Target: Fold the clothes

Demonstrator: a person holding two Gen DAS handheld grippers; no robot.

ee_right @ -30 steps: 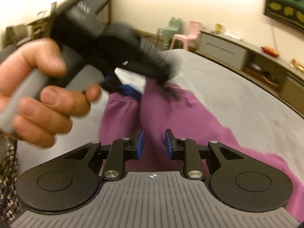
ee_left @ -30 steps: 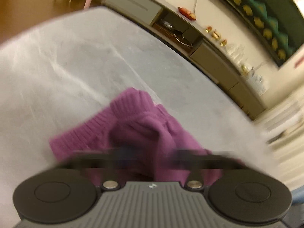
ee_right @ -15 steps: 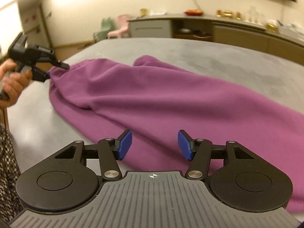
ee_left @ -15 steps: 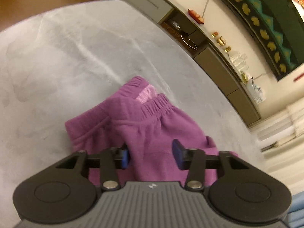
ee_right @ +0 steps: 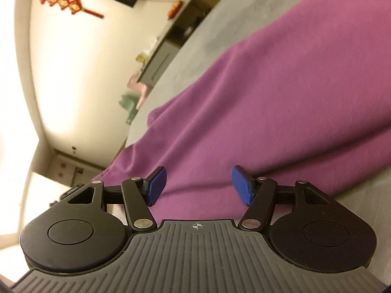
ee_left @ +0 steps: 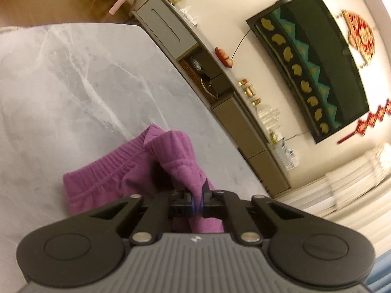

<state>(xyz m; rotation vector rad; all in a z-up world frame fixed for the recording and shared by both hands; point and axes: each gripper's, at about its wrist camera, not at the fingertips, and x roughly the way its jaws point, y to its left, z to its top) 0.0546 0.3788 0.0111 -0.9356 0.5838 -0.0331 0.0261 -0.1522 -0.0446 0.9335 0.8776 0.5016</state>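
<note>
The purple trousers [ee_left: 127, 171] lie on the grey marbled desk [ee_left: 73, 85]; in the left wrist view their elastic waistband sits low and centre, bunched into a peak. Half a second ago the left hand-held gripper [ee_left: 197, 204] stood open over this cloth; now its jaws are pinched tight on a fold of the waistband, drawing it up into that peak. So one end of the garment looks secured for a fold.

In the right wrist view the trousers [ee_right: 281, 92] fill the middle and right of the frame as one long smooth stretch. The right hand-held gripper [ee_right: 198, 185] has just been opening, and its blue pads [ee_right: 156, 185] now stand wide over the cloth without pressing it. It has swung along the garment and the view is now rolled steeply. I judge it is about to pick a second hold.

Bare desk runs to the upper left in the left view, its far edge before a sideboard [ee_left: 239, 122]. There is ample room there to lay a fold.
</note>
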